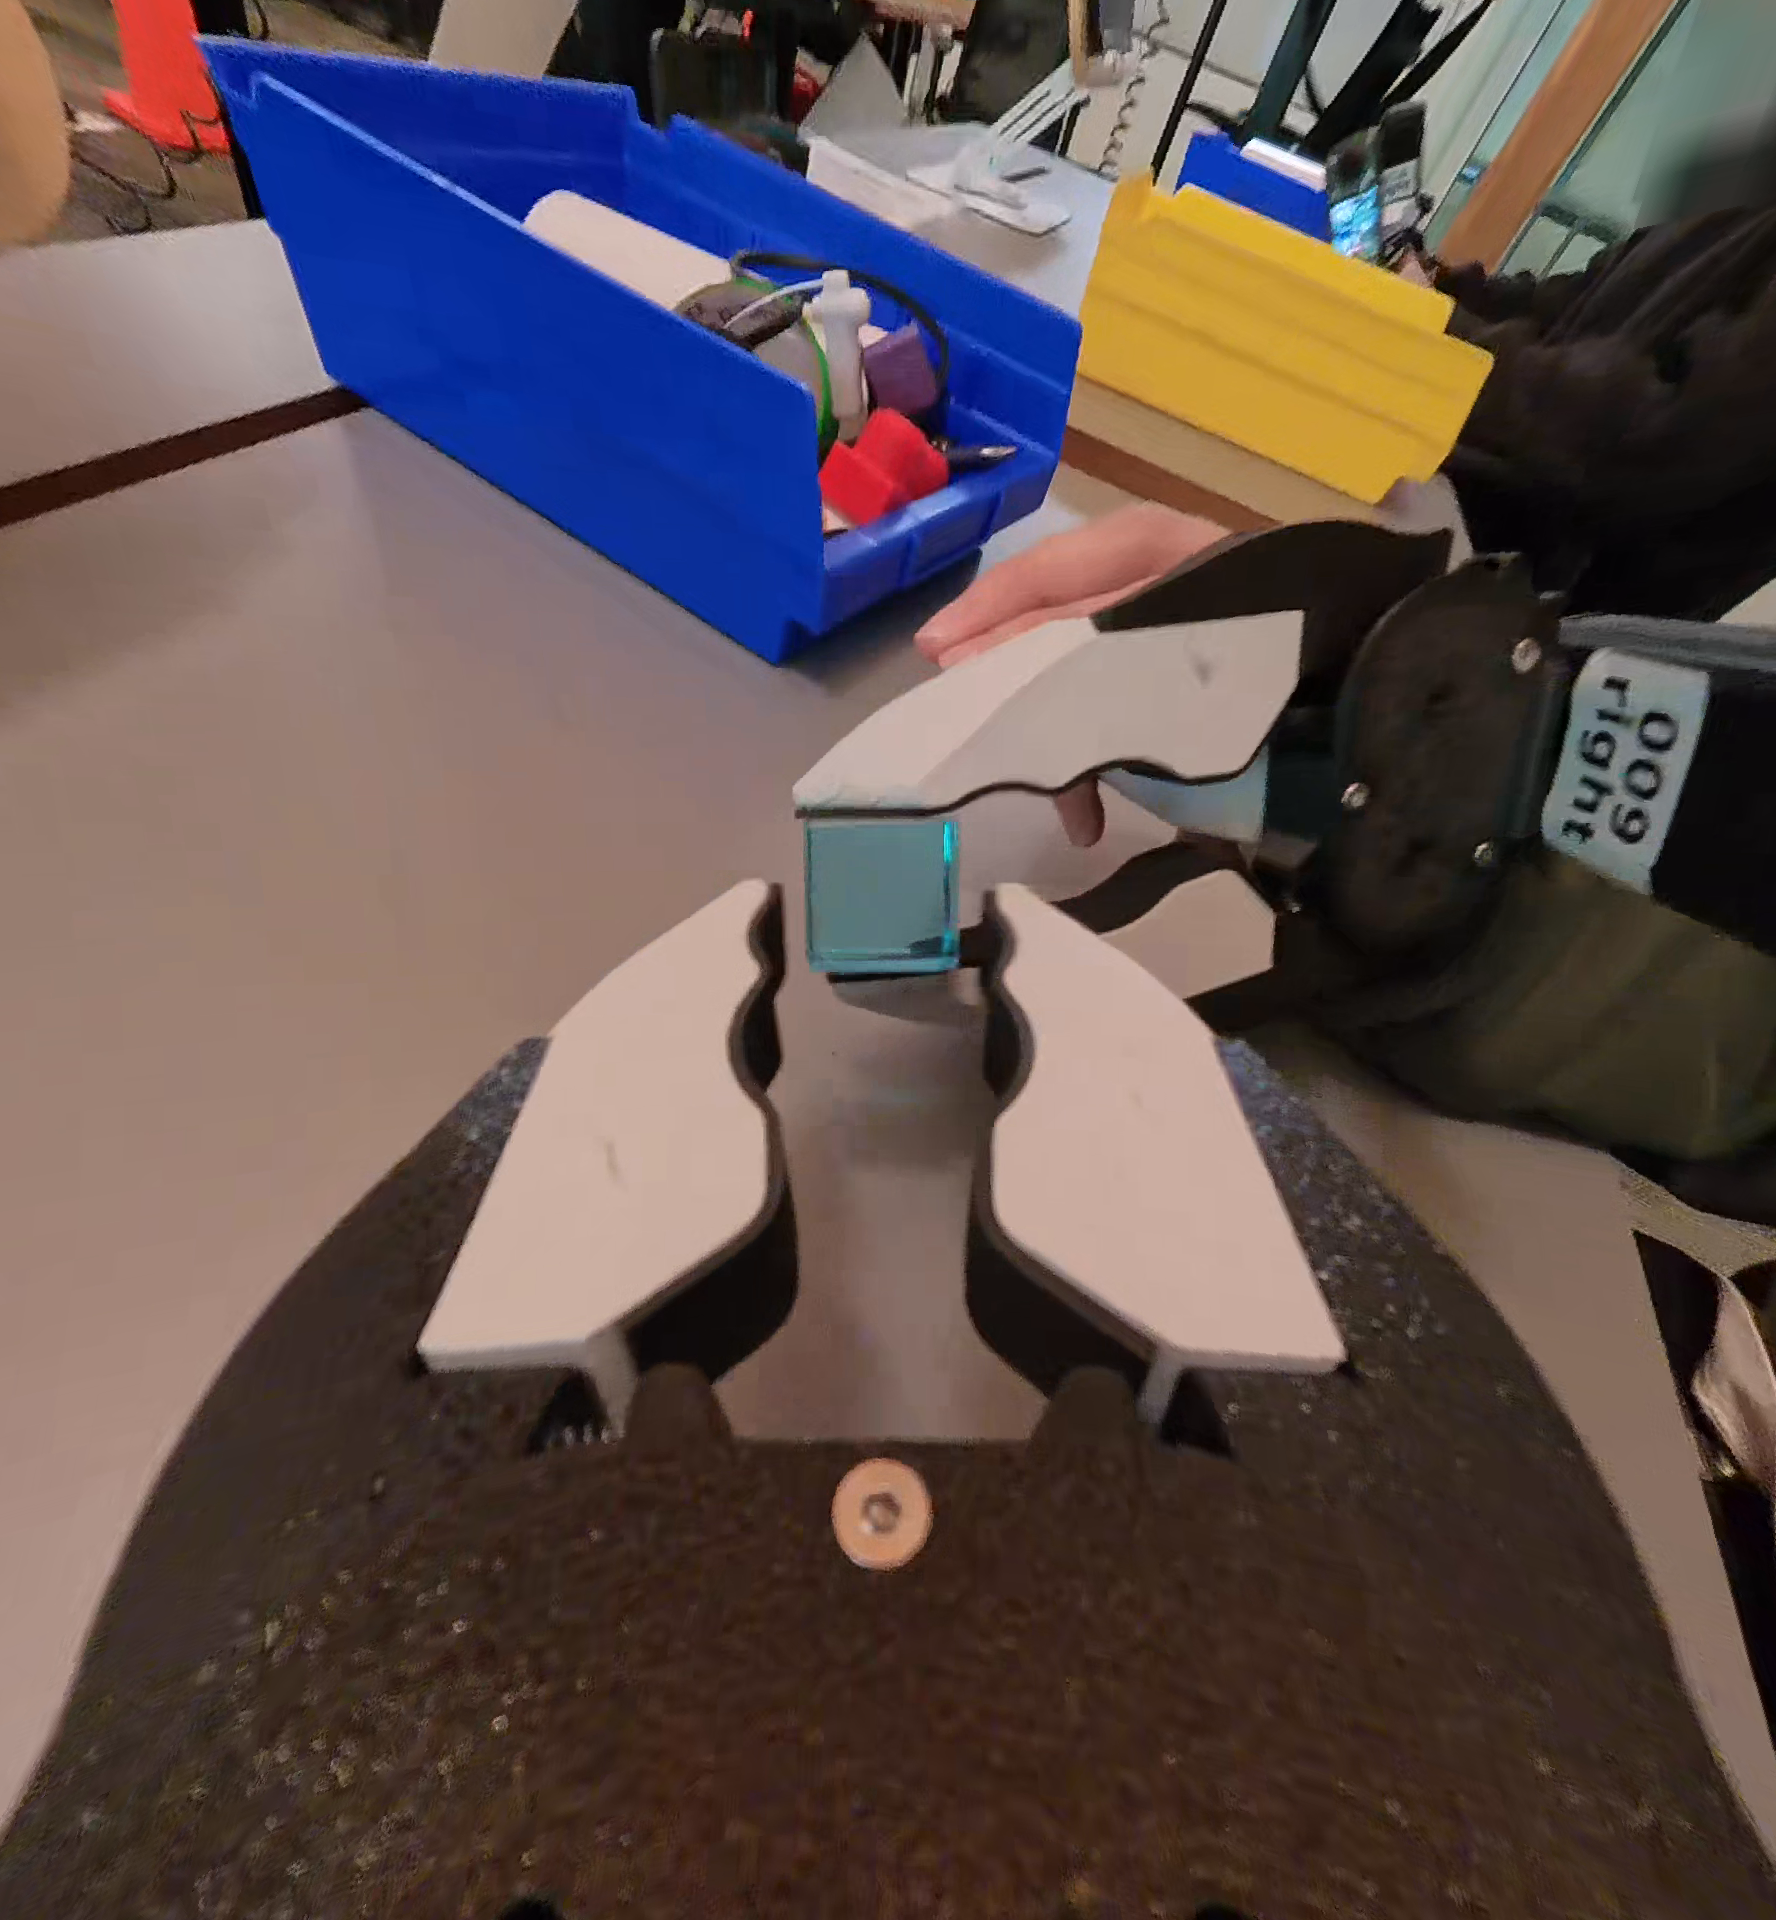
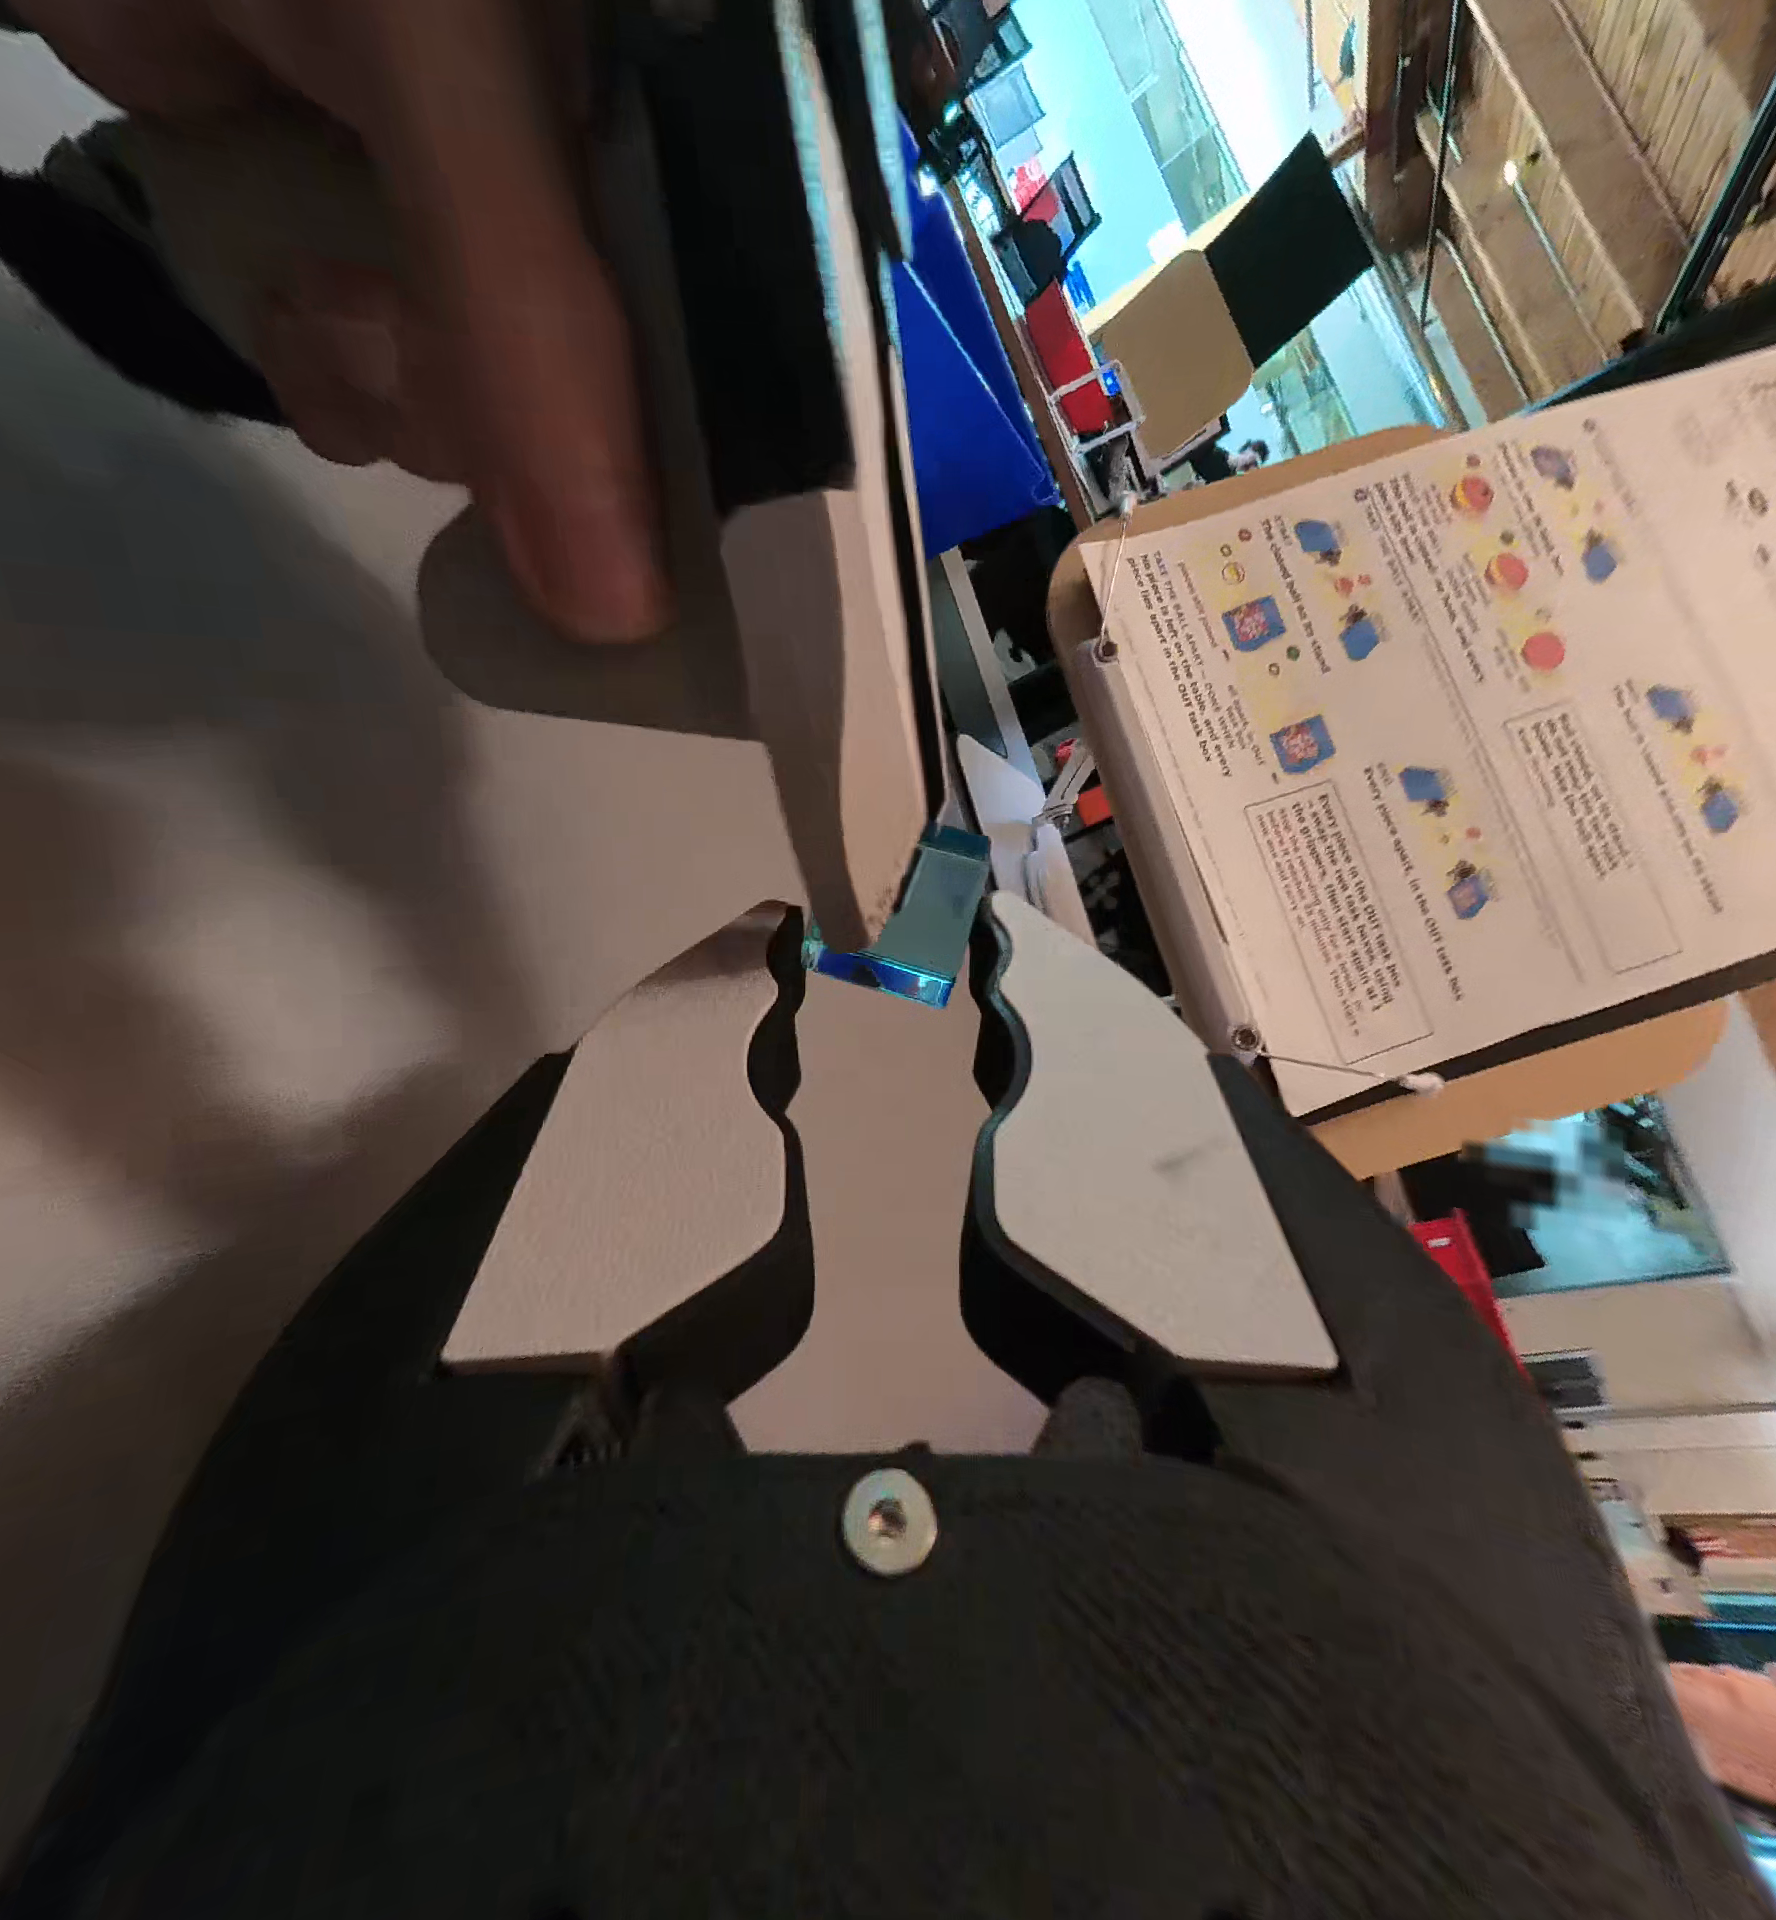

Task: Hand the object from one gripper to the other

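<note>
A small clear blue cube (image 1: 879, 894) is held above the grey table (image 1: 292, 831). My right gripper (image 1: 868, 896) comes in from the right, turned on its side, and is shut on the cube, one finger on top and one beneath. My left gripper (image 1: 884, 906) is open, its fingertips (image 1: 749, 925) flanking the cube's two sides with a narrow gap on each. In the right wrist view the cube (image 2: 931, 904) sits between my right gripper's tips (image 2: 889, 925), and one left gripper finger (image 2: 842, 748) reaches down beside it; the other is hidden.
A blue bin (image 1: 551, 364) with several small items stands behind, a yellow bin (image 1: 1268, 343) to its right, an orange cone (image 1: 162, 73) far left. A person's hand (image 1: 1050, 582) lies on the table behind the right gripper. A clipboard with a printed sheet (image 2: 1435, 727) stands nearby. Left and right tips are no more than a few centimetres apart.
</note>
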The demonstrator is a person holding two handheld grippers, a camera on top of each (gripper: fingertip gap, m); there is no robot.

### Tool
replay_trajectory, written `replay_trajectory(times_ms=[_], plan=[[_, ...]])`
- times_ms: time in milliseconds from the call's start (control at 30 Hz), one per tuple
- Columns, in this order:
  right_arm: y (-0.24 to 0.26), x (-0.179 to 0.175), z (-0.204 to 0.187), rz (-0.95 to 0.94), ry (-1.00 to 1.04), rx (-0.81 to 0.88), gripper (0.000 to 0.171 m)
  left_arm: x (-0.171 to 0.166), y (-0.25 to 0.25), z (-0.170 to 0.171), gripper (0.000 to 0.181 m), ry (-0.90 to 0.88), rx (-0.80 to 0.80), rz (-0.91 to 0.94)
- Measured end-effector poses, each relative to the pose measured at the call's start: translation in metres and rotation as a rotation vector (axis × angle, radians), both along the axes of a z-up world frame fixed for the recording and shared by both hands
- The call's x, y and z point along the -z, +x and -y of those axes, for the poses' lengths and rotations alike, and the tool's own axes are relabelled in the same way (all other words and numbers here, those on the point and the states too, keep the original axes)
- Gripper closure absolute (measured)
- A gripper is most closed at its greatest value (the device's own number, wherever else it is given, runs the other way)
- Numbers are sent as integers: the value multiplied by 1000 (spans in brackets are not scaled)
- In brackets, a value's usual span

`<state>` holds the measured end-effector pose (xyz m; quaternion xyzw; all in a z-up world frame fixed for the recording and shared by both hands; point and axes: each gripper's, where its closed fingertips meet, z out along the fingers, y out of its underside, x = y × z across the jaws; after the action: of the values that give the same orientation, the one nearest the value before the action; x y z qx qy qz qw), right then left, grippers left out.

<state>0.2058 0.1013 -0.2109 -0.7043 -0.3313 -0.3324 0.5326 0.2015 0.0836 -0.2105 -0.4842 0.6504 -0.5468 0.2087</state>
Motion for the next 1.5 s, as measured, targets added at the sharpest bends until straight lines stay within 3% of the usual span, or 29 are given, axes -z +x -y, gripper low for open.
replay_trajectory(times_ms=[100, 200, 367, 433, 500, 633, 733, 1000, 1100, 1233, 1300, 1433, 1500], plan=[[-1, 2, 0, 56, -4, -3, 140, 1, -2, -1, 154, 13, 19, 8], [-5, 0, 0, -74, 40, -22, 136, -3, -4, -3, 154, -39, 58, 60], [-23, -30, 7, -833, 95, -256, 113, -25, -18, -9, 155, -315, 162, 161], [-26, -43, 13, -1081, 104, -365, 117, -33, -23, -10, 155, -382, 203, 201], [-27, -47, 15, -1197, 95, -417, 127, -35, -28, -7, 155, -377, 239, 216], [-33, -43, 13, -1239, 67, -433, 130, -35, -31, 2, 154, -313, 281, 245], [-35, -45, 14, -1256, 78, -457, 145, -36, -32, 3, 154, -307, 288, 254], [-40, -44, 17, -1268, 62, -506, 138, -33, -35, 7, 155, -272, 319, 242], [-42, -43, 18, -1279, 39, -525, 146, -32, -38, 9, 155, -253, 337, 238], [-35, -46, 16, -1280, 80, -496, 146, -36, -29, 4, 155, -222, 255, 284], [-23, -46, 12, -1319, 140, -426, 146, -36, -17, -6, 151, -110, 127, 345], [9, -42, 8, -1523, 256, -297, 146, -31, -3, -18, 131, 341, -94, 476], [21, -39, 8, -1612, 314, -250, 146, -36, 1, -15, 132, 471, -183, 556]])
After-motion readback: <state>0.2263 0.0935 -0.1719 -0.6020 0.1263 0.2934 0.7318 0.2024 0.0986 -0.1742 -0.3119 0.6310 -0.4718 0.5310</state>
